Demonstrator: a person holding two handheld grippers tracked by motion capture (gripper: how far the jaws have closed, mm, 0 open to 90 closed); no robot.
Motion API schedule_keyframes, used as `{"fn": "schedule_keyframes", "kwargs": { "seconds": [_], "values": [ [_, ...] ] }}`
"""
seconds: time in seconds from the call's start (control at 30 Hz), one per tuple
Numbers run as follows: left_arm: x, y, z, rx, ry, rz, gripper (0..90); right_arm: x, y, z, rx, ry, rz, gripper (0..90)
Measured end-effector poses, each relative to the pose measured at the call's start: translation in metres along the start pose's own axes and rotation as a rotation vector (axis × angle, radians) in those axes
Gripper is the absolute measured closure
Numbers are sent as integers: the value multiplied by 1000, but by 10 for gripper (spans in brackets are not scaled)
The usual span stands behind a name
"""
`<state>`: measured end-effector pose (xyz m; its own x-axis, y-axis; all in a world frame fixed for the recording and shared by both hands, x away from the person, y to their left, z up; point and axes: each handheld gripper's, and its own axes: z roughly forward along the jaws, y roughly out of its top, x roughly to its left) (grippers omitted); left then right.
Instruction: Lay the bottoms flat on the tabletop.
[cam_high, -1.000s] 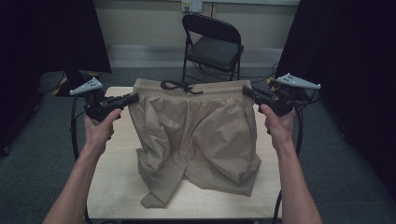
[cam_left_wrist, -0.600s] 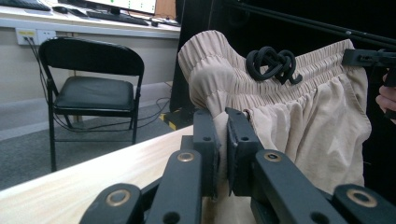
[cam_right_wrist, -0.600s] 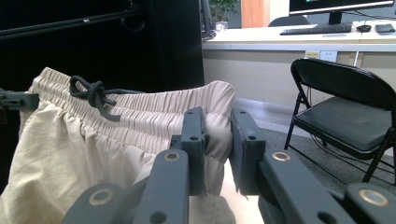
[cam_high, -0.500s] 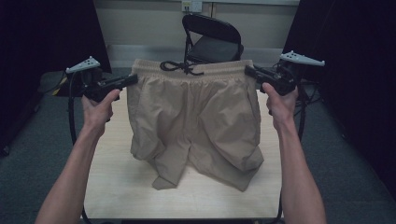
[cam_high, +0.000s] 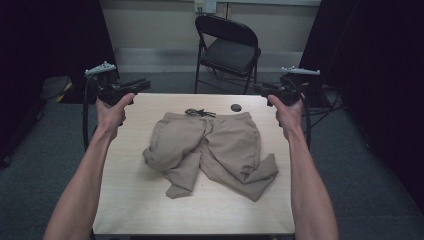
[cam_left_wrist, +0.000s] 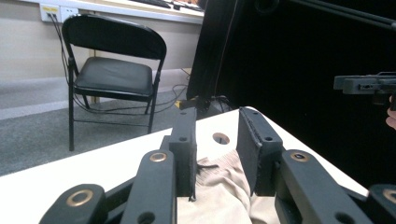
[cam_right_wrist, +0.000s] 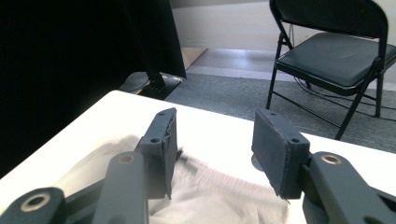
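Tan drawstring shorts (cam_high: 210, 145) lie crumpled on the light wooden table (cam_high: 150, 210), waistband toward the far edge, legs bunched toward me. My left gripper (cam_high: 142, 85) hovers over the table's far left corner, apart from the cloth. Its jaws have just been opening and stand open with nothing between them (cam_left_wrist: 217, 126); the shorts (cam_left_wrist: 219, 186) lie below and beyond. My right gripper (cam_high: 262, 90) hovers at the far right corner. Its jaws have also just been opening and are empty (cam_right_wrist: 215, 126), with the waistband (cam_right_wrist: 210, 196) under them.
A black folding chair (cam_high: 230, 50) stands behind the table. A dark round hole (cam_high: 236, 107) marks the tabletop near the waistband. Dark curtains hang at both sides, and cables lie on the grey carpet at the right.
Both grippers held the shorts up by the waistband; now they have let go and pulled outward. The shorts have dropped into a crumpled heap on the table.
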<state>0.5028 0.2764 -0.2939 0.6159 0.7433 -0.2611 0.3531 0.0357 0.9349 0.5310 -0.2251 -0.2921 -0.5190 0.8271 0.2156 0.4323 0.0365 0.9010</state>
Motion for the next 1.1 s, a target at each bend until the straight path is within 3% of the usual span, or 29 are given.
{"fn": "schedule_keyframes", "kwargs": {
  "seconds": [0.23, 0.4, 0.47, 0.5, 0.53, 0.63, 0.7, 0.73, 0.8, 0.9, 0.93, 1.1],
  "values": [
    [-8, -29, -5, 58, -28, 1, 690, 20, -28, -15, -16, 76, -35, 474],
    [-20, -64, -8, 110, -64, 5, 698, 45, -64, -17, 12, 136, -50, 460],
    [-22, -80, -8, 132, -73, 2, 697, 55, -82, -12, 47, 163, -63, 463],
    [-22, -80, -8, 132, -73, 2, 697, 60, -90, -10, 59, 175, -59, 462],
    [-25, -96, -9, 174, -77, 5, 694, 65, -101, -6, 80, 188, -61, 460],
    [-30, -119, -12, 175, -122, -25, 690, 78, -122, 0, 95, 223, -57, 458],
    [-33, -127, -13, 195, -120, -9, 675, 82, -129, 3, 105, 230, -62, 457],
    [-36, -138, -16, 205, -144, -10, 665, 94, -143, 9, 129, 257, -60, 447],
    [-40, -150, -19, 217, -139, 6, 643, 102, -154, 13, 143, 276, -61, 447],
    [-41, -166, -23, 229, -174, 3, 618, 112, -168, 20, 159, 329, -30, 448],
    [-42, -182, -22, 277, -161, -3, 567, 124, -182, 31, 218, 350, -55, 434],
    [-42, -199, -20, 320, -110, 6, 435, 141, -201, 43, 269, 379, -65, 391]
  ]
}}
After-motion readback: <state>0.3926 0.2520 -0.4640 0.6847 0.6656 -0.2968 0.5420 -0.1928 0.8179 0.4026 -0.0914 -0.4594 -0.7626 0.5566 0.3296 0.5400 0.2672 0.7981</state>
